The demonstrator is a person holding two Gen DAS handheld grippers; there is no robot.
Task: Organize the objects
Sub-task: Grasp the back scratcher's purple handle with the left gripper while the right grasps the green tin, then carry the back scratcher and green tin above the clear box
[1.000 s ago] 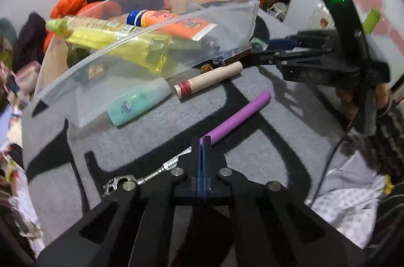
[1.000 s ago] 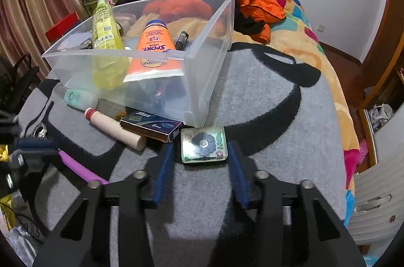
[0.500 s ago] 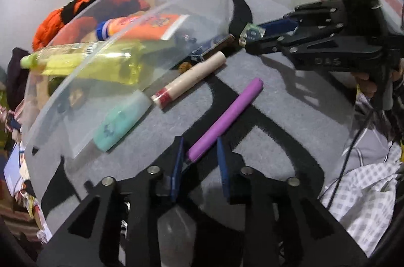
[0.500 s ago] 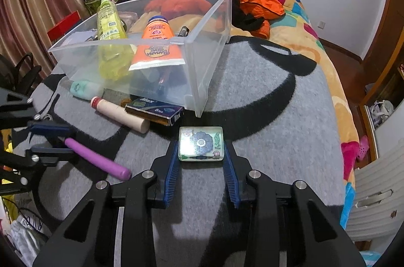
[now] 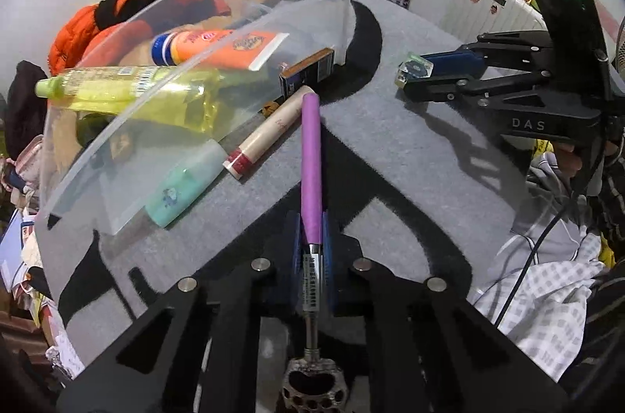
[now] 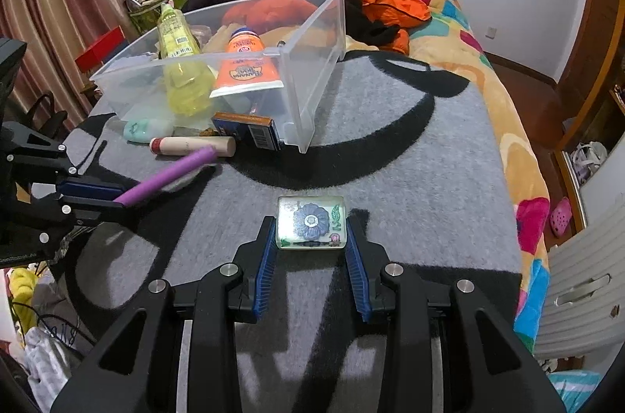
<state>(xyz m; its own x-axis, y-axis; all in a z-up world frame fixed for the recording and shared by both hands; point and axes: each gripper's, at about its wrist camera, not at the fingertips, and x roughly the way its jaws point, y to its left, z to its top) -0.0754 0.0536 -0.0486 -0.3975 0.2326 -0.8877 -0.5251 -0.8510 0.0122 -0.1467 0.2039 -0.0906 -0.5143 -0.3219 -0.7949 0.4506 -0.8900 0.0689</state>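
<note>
Both grippers loaded over the grey blanket!
Left gripper (image 5: 311,249), jaws just closing, pinches the purple-sleeved metal rod (image 5: 311,159); right gripper (image 6: 311,249) clamps the clear flower-printed block (image 6: 311,222), frame centre.

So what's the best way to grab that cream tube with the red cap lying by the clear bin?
Grip the cream tube across its bare middle, coming down from above. It lies flat on the grey blanket, and the clear bin, the blue box and the purple pen crowd its plain end, so stay toward the cap.
</note>
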